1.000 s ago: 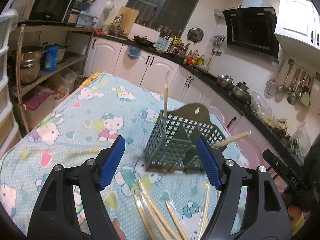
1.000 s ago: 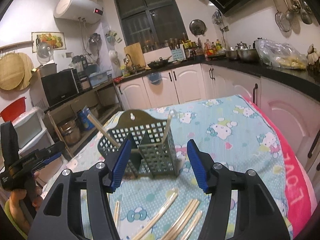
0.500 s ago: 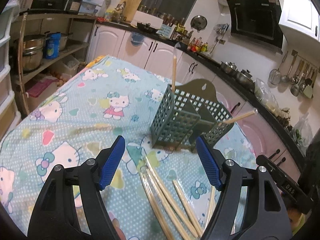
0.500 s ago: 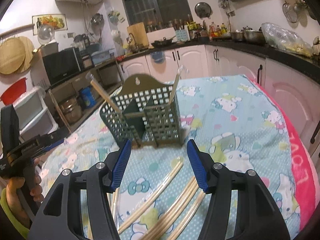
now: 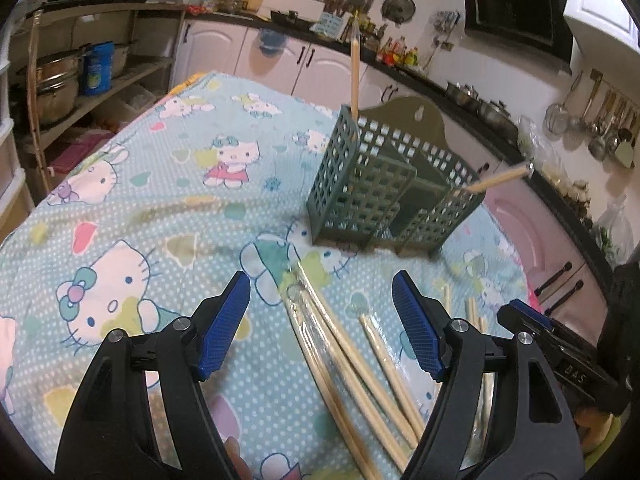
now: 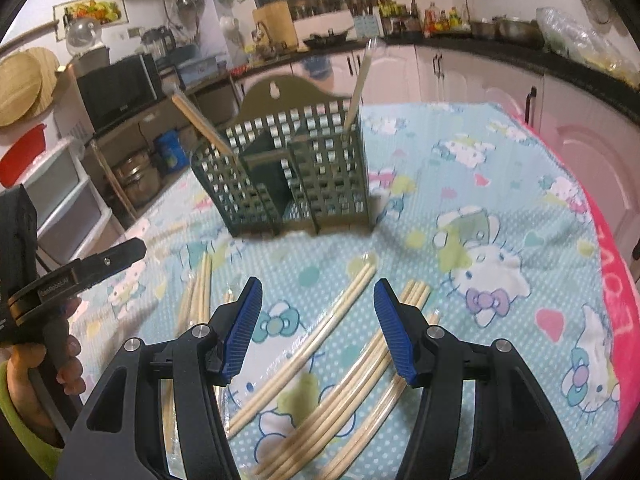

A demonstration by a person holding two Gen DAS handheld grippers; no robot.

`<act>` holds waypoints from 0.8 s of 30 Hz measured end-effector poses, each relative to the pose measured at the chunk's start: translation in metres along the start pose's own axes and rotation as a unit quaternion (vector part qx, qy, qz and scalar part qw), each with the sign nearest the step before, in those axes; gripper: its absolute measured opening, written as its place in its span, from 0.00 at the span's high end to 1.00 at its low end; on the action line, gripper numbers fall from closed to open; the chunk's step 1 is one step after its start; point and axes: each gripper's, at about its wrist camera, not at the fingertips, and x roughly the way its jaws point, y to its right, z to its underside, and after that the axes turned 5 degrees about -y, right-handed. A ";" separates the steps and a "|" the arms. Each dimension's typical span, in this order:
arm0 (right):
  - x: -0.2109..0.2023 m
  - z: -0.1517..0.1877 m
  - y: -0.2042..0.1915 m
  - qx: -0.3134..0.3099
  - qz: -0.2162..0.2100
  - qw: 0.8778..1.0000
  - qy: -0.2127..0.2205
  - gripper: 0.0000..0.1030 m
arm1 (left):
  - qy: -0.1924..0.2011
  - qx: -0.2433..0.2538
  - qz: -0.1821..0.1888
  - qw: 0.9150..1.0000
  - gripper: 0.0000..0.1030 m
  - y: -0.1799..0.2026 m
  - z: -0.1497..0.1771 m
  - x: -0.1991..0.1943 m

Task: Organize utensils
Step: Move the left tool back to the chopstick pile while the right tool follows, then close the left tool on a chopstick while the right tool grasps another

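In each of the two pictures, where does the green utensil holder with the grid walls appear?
Left wrist view: the green utensil holder stands right of centre, in the upper half, beyond the loose chopsticks.
Right wrist view: the holder stands a little left of centre, in the upper half.
Shared landmark: its arched back plate with a hanging hole.

We are in a home kitchen: white arched-door cabinets (image 6: 452, 72) under a black countertop (image 6: 520, 54), a black range hood (image 5: 516, 4), metal ladles hanging on the wall (image 5: 600, 120), a black microwave (image 6: 120, 84), steel pots on open shelves (image 5: 56, 80).
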 end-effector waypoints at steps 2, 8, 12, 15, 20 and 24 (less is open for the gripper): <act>0.007 0.000 0.000 0.000 0.001 1.000 -0.013 0.46 | -0.011 0.010 -0.007 1.000 0.38 0.001 0.000 0.007; 0.029 -0.002 0.003 0.003 0.007 0.999 -0.046 0.52 | -0.047 0.026 -0.008 0.999 0.38 0.002 -0.004 0.032; 0.043 -0.006 0.005 0.001 0.012 0.998 -0.061 0.56 | -0.065 0.029 -0.002 0.997 0.48 0.002 -0.013 0.047; 0.054 -0.009 0.006 -0.001 0.019 0.997 -0.072 0.58 | -0.077 0.030 -0.004 0.997 0.55 0.002 -0.020 0.058; 0.070 -0.014 0.011 0.008 0.031 0.996 -0.087 0.60 | -0.108 0.010 -0.001 0.994 0.61 -0.007 -0.025 0.079; 0.079 -0.016 0.016 0.021 0.035 0.995 -0.095 0.60 | -0.125 -0.001 -0.007 0.992 0.70 -0.010 -0.025 0.092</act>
